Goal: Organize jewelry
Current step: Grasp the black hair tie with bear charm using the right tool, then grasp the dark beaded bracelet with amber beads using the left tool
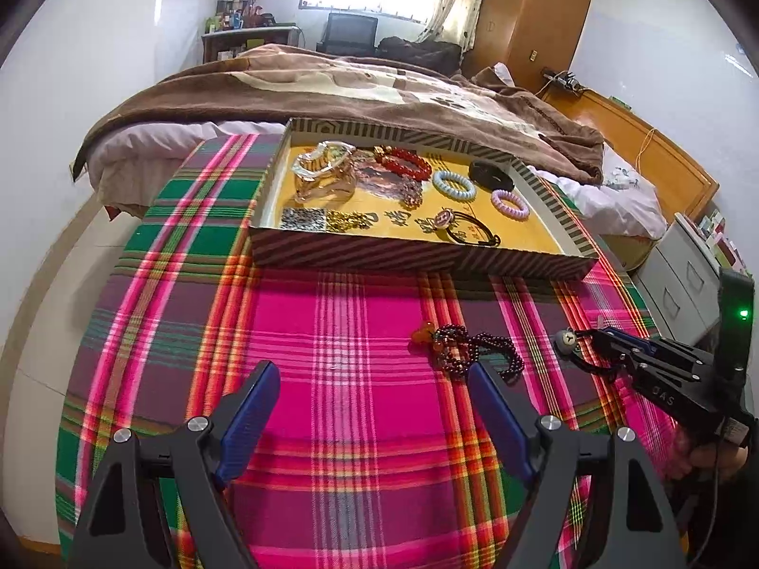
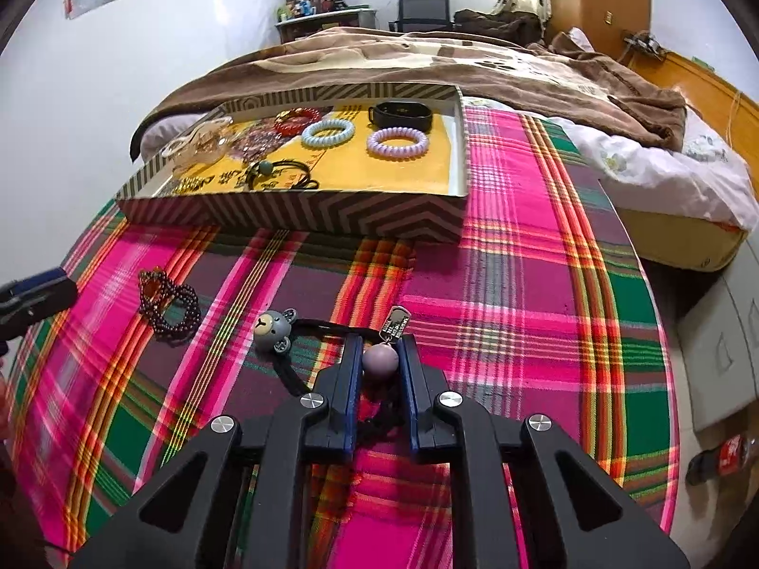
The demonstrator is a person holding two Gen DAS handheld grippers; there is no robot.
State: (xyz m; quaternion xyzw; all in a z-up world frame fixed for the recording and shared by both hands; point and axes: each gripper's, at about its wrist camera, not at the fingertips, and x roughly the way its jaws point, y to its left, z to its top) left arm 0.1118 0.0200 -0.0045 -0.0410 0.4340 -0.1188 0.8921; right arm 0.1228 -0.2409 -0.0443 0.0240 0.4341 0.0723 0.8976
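A black hair tie with a grey bear charm (image 2: 274, 329), a small tag and a mauve ball (image 2: 380, 361) lies on the plaid cloth (image 2: 522, 332). My right gripper (image 2: 380, 346) is shut on that ball, with the cord trailing under its fingers. In the left wrist view the right gripper (image 1: 598, 335) sits at the right beside the bear charm (image 1: 567, 337). A dark red bead bracelet (image 1: 467, 351) lies on the cloth just beyond my left gripper (image 1: 372, 374), which is open and holds nothing. The same bracelet (image 2: 168, 306) shows left of the hair tie.
A striped box tray (image 1: 417, 258) at the far side of the cloth holds a glass dish (image 1: 322, 173), red beads (image 1: 403, 161), blue (image 1: 454, 185) and purple (image 1: 510, 204) coil ties and a black band (image 1: 491, 174). A bed with a brown blanket (image 1: 379, 90) lies behind; grey drawers (image 1: 683, 279) stand right.
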